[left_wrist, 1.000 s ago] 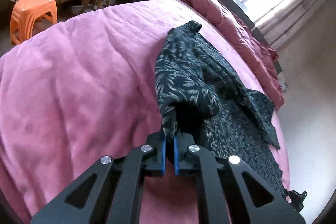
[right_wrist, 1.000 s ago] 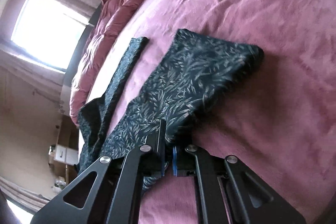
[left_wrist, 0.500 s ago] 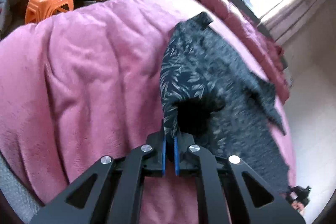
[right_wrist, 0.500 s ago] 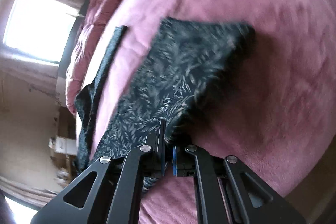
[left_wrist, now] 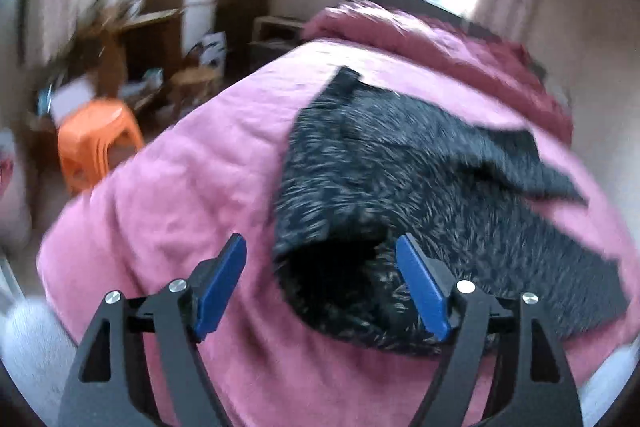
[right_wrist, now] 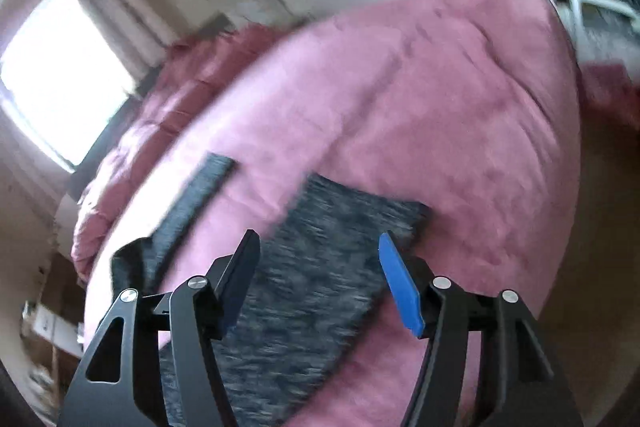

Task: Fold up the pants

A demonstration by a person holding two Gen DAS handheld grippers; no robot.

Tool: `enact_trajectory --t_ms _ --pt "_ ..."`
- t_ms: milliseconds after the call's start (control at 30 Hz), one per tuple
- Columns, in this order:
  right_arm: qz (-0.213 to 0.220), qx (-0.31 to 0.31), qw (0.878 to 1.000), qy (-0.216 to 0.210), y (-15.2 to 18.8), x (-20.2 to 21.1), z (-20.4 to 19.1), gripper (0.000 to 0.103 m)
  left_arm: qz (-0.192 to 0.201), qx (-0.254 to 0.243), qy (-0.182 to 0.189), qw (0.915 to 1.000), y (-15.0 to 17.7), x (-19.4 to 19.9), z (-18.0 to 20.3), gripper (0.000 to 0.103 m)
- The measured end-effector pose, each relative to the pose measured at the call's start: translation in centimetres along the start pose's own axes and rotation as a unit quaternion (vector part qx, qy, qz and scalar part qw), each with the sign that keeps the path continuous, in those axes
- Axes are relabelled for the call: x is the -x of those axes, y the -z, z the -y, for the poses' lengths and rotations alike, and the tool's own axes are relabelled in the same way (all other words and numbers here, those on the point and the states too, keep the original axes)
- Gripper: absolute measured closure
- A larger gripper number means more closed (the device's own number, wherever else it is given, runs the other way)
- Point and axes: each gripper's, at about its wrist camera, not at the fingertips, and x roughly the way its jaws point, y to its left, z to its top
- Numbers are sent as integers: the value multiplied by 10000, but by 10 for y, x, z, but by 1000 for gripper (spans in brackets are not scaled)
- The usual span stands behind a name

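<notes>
Left wrist view: the dark leaf-print pants [left_wrist: 420, 187] lie on the pink bedspread [left_wrist: 192, 187], ahead of your left gripper [left_wrist: 320, 287] and slightly to its right. The long axis of the pants runs away from you toward the rumpled red quilt [left_wrist: 460, 55] at the head of the bed, angled to the right. A folded-over layer sits on top, and its near edge forms a dark open pocket directly between and just beyond the blue pads [left_wrist: 220, 283]. The left jaws stand wide apart and hold nothing. The right-hand pad overlaps the cloth in this view, but motion blur prevents confirming contact. An orange stool [left_wrist: 96, 143] stands off the bed, beyond the near-left corner of the bedspread.

Right wrist view: the same pants [right_wrist: 304, 291] spread under and ahead of your right gripper [right_wrist: 320, 275], with a squared folded edge on the far right of the cloth and a narrow leg strip [right_wrist: 200, 195] lying apart to the left, pointing toward the quilt. The right jaws are also fully spread and empty. Contact cannot be determined from this blurred frame.

Both grippers sit at the near end of the pants, about equally close. Judged from this layout, one fold is laid down. The next grasp should take the near edge and carry it along the long axis toward the quilt.
</notes>
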Motion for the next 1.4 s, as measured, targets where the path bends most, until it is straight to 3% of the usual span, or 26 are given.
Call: enact_trajectory --t_ms 100,200,300,333,467,533,733,833,933,1000,1067,1133,1200,1300,1400 --pt "-216 626 9973 -330 13 -8 -47 42 -255 -419 -66 9988 -9 -23 14 26" --pt "-748 874 9917 -572 34 -33 -85 42 -515 -545 -125 9971 -12 -45 20 27" --pt "-1298 1003 9827 -854 63 -64 -116 42 -564 -757 -182 9954 -12 -57 23 46" --pt "-1365 1085 9799 -965 76 -70 -124 42 -586 -742 -102 9955 -12 -60 22 59" --pt "-1903 1405 9640 -1216 119 -90 -141 42 -557 -63 151 9983 -20 -59 3 80" --pt "-2147 1224 9583 -1435 128 -92 -140 42 -422 372 122 9983 -25 -55 -16 85" --pt "-2169 841 9601 -1550 129 -90 -126 42 -119 1438 -254 9892 -30 -50 -72 94" --pt "-2200 844 9594 -1549 129 -89 -127 42 -280 1761 -545 9825 -27 -60 -98 93" --pt "-2183 940 9589 -1550 129 -88 -130 42 -456 1966 -638 9773 -18 -71 -110 80" --pt "-2192 954 9576 -1605 128 -89 -132 42 -311 2098 -574 9756 -15 -66 -112 74" --pt "-2179 983 9567 -1660 129 -85 -132 42 -104 2187 -731 9730 -15 -58 -112 54" --pt "-2164 1049 9558 -1692 131 -83 -134 42 217 2244 -807 9709 -22 -44 -109 51" --pt "-2147 1180 9546 -1694 133 -80 -138 42 431 2105 -695 9742 -31 -35 -98 51" --pt "-2213 1312 9498 -1778 138 -79 -145 42 541 1430 -383 9875 -58 -36 -62 46" --pt "-2261 1427 9460 -1834 141 -79 -150 42 432 878 -78 9952 -83 -52 -26 32"
